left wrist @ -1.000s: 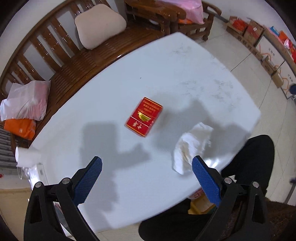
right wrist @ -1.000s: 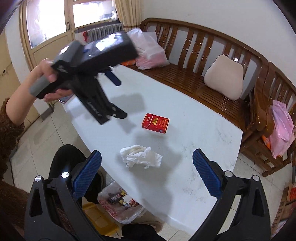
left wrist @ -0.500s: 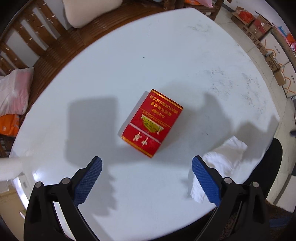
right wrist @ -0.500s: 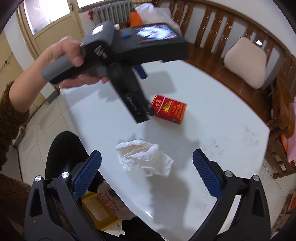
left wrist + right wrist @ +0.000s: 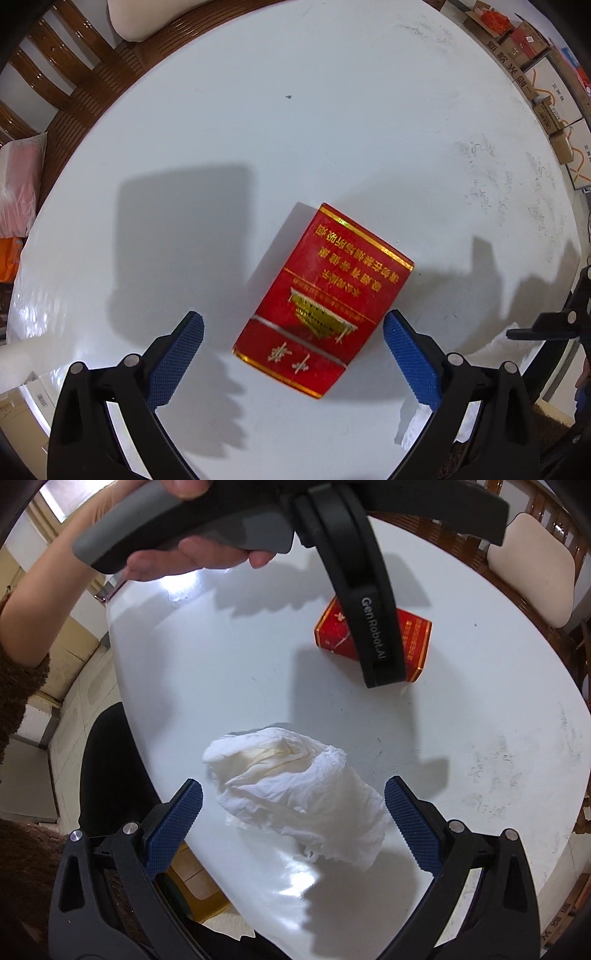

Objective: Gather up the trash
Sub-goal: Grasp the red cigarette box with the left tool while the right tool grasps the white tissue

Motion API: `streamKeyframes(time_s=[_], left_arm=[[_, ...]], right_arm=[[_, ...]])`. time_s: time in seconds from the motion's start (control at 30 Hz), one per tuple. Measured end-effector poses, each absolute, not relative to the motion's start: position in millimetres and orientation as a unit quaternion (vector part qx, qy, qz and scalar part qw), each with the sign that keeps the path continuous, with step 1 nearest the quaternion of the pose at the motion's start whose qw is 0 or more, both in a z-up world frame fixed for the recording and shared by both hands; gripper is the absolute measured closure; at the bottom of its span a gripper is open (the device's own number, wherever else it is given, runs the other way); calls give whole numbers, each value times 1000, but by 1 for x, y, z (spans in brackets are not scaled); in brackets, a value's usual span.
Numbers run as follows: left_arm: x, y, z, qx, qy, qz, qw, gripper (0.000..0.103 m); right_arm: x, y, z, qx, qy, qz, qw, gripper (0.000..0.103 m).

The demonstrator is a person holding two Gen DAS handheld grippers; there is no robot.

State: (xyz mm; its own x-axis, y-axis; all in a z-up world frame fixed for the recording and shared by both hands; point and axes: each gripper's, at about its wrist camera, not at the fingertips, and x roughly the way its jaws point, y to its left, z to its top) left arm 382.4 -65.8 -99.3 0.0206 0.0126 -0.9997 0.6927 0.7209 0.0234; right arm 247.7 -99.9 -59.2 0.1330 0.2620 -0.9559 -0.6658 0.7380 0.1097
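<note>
A red cigarette pack (image 5: pixel 325 299) lies flat on the white table (image 5: pixel 258 129). My left gripper (image 5: pixel 293 354) is open, its blue pads either side of the pack's near end, just above it. A crumpled white tissue (image 5: pixel 299 794) lies near the table's front edge. My right gripper (image 5: pixel 293 830) is open and hovers over the tissue, pads flanking it. In the right wrist view the left gripper's black body partly hides the pack (image 5: pixel 413 646). A corner of the tissue (image 5: pixel 413 424) shows in the left wrist view.
A wooden bench (image 5: pixel 74 81) with a beige cushion (image 5: pixel 532 579) runs along the table's far side. Plastic bags (image 5: pixel 18 192) lie on the bench. Cardboard boxes (image 5: pixel 535 74) stand on the floor. A yellow bin (image 5: pixel 195 890) sits below the table's front edge by my legs.
Both grippers have come down and forward. The left one now straddles the cigarette pack; the right one now straddles the tissue. Both stayed open.
</note>
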Motion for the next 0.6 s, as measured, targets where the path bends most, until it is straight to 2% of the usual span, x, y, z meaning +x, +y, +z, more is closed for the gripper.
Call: streamKeyframes(time_s=[0.6], left_arm=[[387, -66, -111, 261, 647, -274, 662, 7]], right_arm=[[246, -82, -97, -199, 582, 303, 728, 7]])
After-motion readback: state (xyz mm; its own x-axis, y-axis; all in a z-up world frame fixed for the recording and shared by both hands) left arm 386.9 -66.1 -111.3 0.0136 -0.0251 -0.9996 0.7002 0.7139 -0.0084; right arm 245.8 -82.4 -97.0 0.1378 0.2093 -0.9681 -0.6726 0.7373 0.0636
